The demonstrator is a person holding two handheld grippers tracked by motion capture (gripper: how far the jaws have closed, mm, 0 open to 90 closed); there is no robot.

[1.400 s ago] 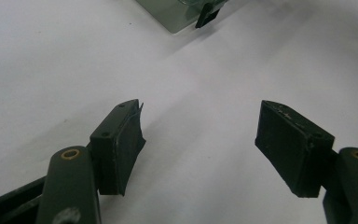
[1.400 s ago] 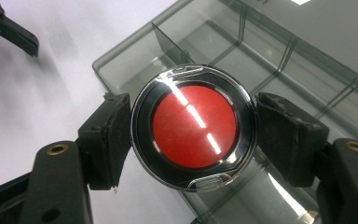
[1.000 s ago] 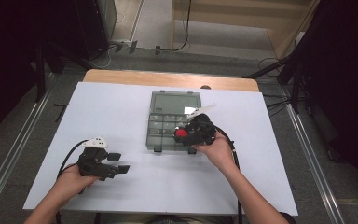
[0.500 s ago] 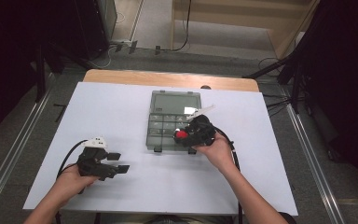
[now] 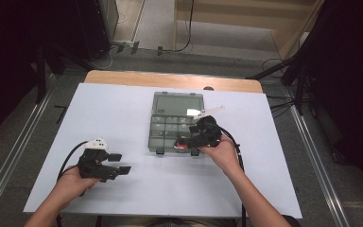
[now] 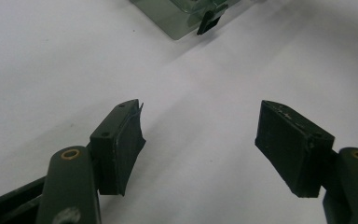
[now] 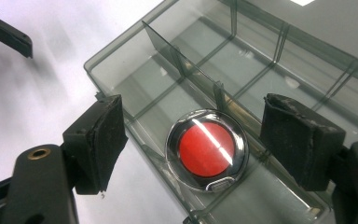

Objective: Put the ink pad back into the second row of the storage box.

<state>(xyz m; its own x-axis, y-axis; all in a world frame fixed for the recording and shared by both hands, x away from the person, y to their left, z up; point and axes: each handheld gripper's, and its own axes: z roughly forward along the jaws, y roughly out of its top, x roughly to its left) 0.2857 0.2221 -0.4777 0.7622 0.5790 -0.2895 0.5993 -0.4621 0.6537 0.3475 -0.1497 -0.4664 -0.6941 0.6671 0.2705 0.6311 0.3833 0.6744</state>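
The right gripper [image 7: 193,140] hangs over the near edge of the clear compartment box [image 5: 176,120], and its jaws, which have just been opening, stand wide apart with the round red disc with a chrome rim [image 7: 207,149] lying loose between and just below them in a front compartment, neither pad touching it. The left gripper [image 6: 198,144] rests on the white table cover [image 5: 123,118], well to the side of the box, its jaws spread wide on nothing.
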